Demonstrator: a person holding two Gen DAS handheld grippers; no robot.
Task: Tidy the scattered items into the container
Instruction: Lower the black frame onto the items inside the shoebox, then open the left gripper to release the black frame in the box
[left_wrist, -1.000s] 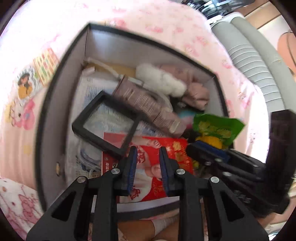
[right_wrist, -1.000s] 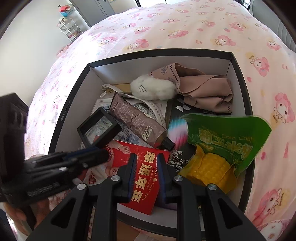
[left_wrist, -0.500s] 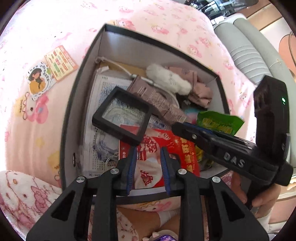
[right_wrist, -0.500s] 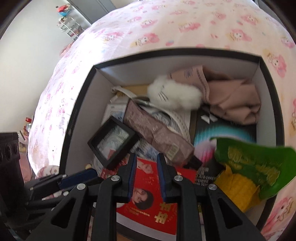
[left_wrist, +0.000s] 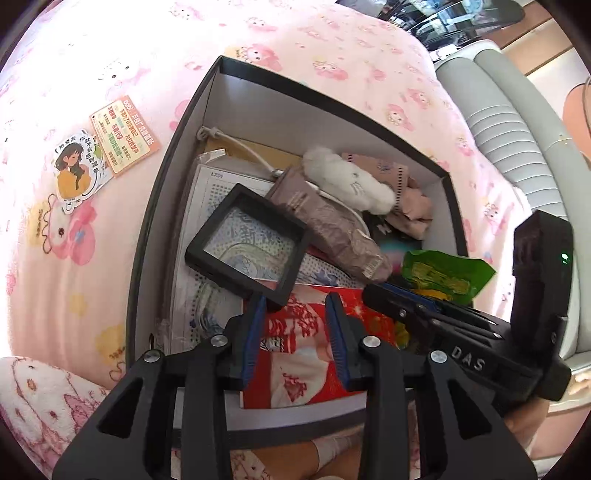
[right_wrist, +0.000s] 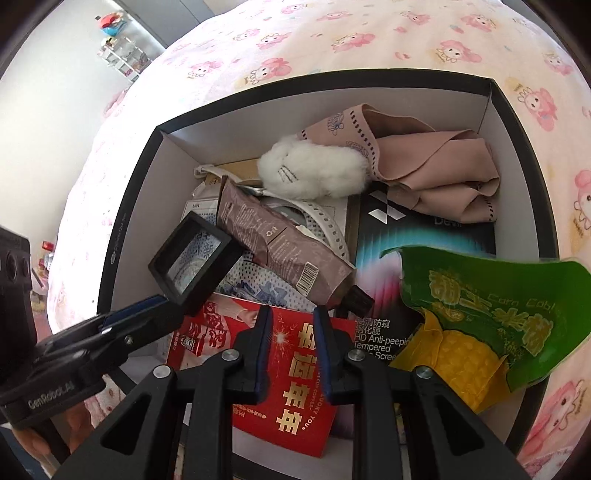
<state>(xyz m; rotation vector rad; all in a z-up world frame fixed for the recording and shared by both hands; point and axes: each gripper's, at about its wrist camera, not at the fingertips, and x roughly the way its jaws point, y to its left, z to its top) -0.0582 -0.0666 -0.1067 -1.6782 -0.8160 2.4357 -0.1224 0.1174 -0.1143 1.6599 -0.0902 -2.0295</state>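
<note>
At the centre of the left wrist view, a black-rimmed cardboard box sits on a pink cartoon-print bedspread. Only this view shows two printed paper cards lying on the bed at upper left, outside the box. The left claw is opening with nothing between its pads, above a red printed packet, a square black frame just beyond.

In the right wrist view, a green-and-yellow corn snack bag at lower right and a pink folded cloth show fully. The right claw hovers narrowly parted, empty, over the red packet.
</note>
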